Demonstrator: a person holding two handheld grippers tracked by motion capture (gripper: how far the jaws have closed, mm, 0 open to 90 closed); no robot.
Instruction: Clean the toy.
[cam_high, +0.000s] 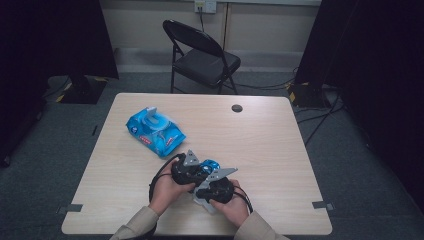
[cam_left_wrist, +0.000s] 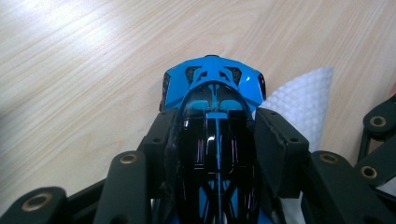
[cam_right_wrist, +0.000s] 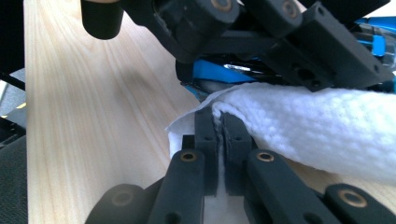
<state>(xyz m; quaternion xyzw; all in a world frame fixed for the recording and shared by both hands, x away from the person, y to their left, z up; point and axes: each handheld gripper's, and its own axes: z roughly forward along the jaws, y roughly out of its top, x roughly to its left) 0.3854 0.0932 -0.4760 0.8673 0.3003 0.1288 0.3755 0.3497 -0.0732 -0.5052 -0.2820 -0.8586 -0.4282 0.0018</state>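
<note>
Gripping toy car (cam_left_wrist: 212, 88) and wipe (cam_right_wrist: 303, 126)

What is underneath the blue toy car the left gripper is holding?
A white wipe lies under and beside the blue toy car, its corner pinched by the right gripper. The left gripper clamps the car's sides. The car's wheels and underside are covered, so contact with the table cannot be seen.

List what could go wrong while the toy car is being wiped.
1. The left gripper clamps the blue toy car by its glossy sides, so a hard wipe might twist it loose.
2. The right gripper pinches just a fold of the white wipe, which may tear or pull free.
3. The two grippers sit very close together and could knock each other.
</note>
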